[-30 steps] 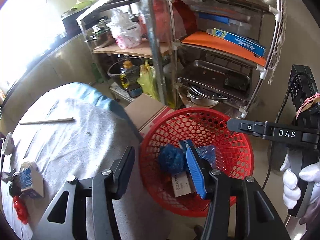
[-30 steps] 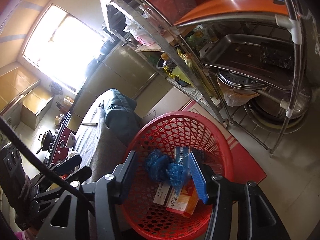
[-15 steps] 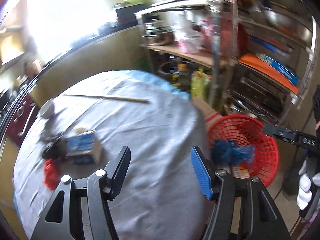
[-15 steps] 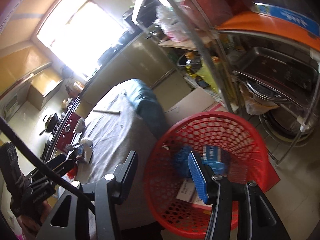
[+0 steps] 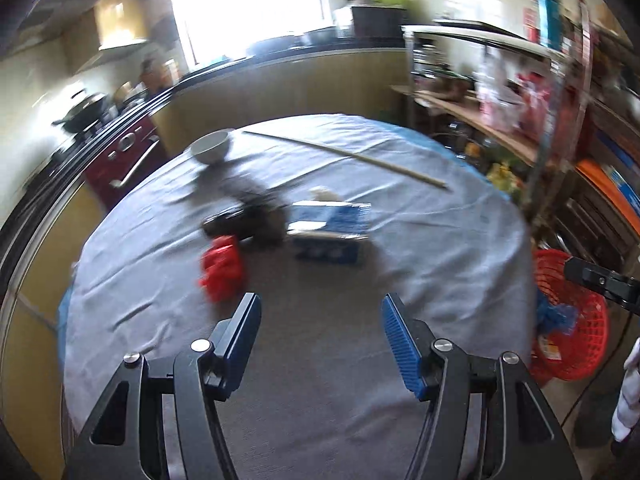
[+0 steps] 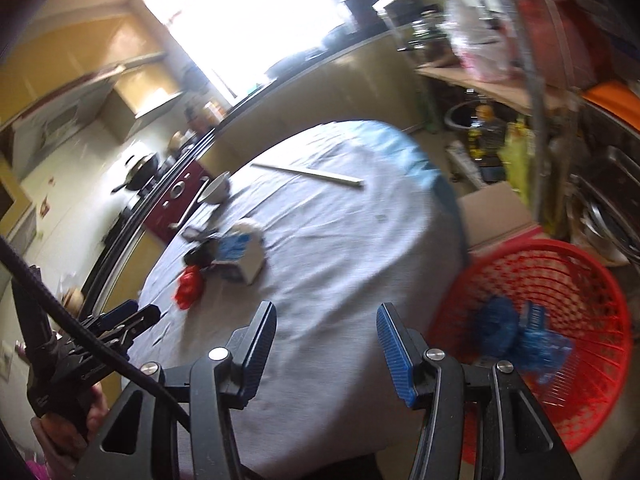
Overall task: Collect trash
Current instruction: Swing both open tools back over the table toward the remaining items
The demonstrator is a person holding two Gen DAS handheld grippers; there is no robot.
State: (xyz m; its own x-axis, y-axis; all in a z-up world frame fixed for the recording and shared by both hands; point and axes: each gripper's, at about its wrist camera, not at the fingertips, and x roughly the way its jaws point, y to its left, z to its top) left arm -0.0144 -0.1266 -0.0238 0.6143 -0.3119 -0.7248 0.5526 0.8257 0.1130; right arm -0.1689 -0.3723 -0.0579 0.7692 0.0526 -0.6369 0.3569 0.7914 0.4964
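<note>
Your left claw [image 5: 320, 340] has just been opening and stands with its jaws apart, nothing between them, above the near part of the round desk covered in grey-blue cloth [image 5: 440, 248]. Your right claw [image 6: 326, 346] also has its jaws parted and empty, over the near edge of the same desk.

Beyond the left claw, toward the middle of the desk, lies a crumpled red wrapper [image 5: 221, 270]. Just behind it sits a dark, blurred lump [image 5: 248, 220]; what it is you cannot tell from here. Right beside that lump lies a blue and white carton [image 5: 330, 230] on its side, with a small white scrap [image 5: 322, 194] at its far edge. Further back, near the far left edge of the desk, stands a white bowl [image 5: 211, 147], and a long pale stick [image 5: 344, 154] lies across the far part of the cloth.

Off the right edge of the desk, on the floor, stands a red plastic mesh basket [image 6: 560, 280]. Inside it lie crumpled blue wrappers [image 6: 516, 340]. In the left wrist view the tip of your right claw reaches over this basket. Behind the basket sits a brown cardboard box [image 6: 496, 208], and a metal shelving rack [image 5: 560, 120] stands further right, crowded with blurred goods.
</note>
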